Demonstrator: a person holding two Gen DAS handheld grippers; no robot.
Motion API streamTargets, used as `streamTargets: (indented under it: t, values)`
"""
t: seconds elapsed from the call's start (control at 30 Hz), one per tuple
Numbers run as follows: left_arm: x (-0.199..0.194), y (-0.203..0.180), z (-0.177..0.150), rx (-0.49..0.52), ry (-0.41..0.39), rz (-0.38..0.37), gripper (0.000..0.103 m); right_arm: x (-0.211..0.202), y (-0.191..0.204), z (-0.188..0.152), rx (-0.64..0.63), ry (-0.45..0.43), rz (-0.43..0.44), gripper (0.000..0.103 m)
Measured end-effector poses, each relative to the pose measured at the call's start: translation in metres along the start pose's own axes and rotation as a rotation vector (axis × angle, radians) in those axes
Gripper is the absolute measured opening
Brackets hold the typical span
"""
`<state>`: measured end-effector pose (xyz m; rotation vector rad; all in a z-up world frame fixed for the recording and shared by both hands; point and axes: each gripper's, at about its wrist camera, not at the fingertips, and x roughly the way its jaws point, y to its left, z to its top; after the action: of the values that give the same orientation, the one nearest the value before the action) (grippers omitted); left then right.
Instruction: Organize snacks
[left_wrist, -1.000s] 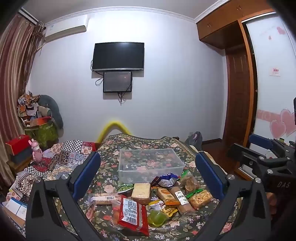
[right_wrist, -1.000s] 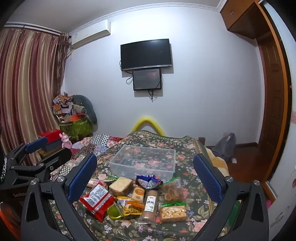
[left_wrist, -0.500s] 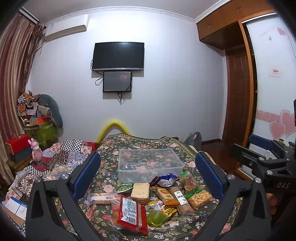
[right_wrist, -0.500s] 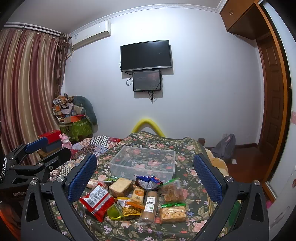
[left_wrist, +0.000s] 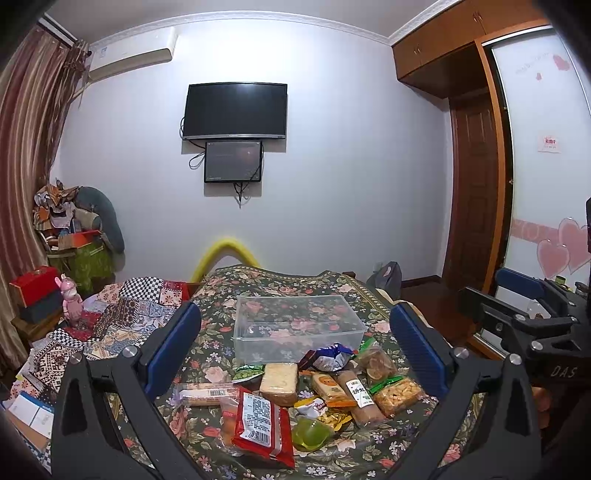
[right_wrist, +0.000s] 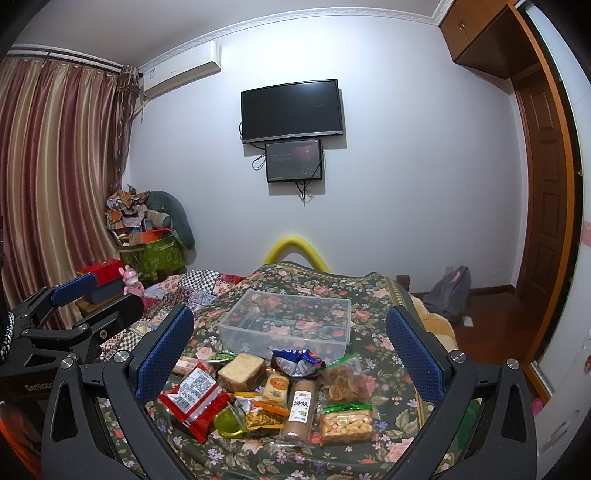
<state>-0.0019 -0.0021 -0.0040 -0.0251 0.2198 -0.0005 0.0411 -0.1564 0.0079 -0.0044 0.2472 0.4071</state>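
Note:
Several snack packs lie in a pile on the floral cloth: a red packet (left_wrist: 263, 424) (right_wrist: 194, 400), a yellow cake block (left_wrist: 279, 378) (right_wrist: 241, 371), a brown biscuit roll (left_wrist: 360, 397) (right_wrist: 300, 411), a peanut brittle pack (left_wrist: 397, 395) (right_wrist: 345, 422) and a green jelly cup (left_wrist: 310, 434) (right_wrist: 226, 422). An empty clear plastic box (left_wrist: 295, 326) (right_wrist: 288, 319) stands behind the pile. My left gripper (left_wrist: 293, 347) is open and empty, held above the near side of the pile. My right gripper (right_wrist: 290, 350) is open and empty too, beside it on the right.
The floral-covered table (left_wrist: 229, 291) drops off to a patchwork quilt (left_wrist: 122, 314) on the left. A grey bag (right_wrist: 448, 291) lies on the wooden floor at right. Boxes and a pink toy (left_wrist: 70, 299) stand at far left.
Both views shift only very slightly; the snacks and box have not moved and both grippers stay open.

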Motion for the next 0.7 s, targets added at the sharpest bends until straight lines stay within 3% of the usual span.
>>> streamTargets:
  t: [0.7]
  values:
    - [-0.0017, 0.0014, 0.0001, -0.004, 0.001, -0.002, 0.103, 0.0021, 0.0010, -0.0033, 0.005, 0.000, 0.005, 0.103]
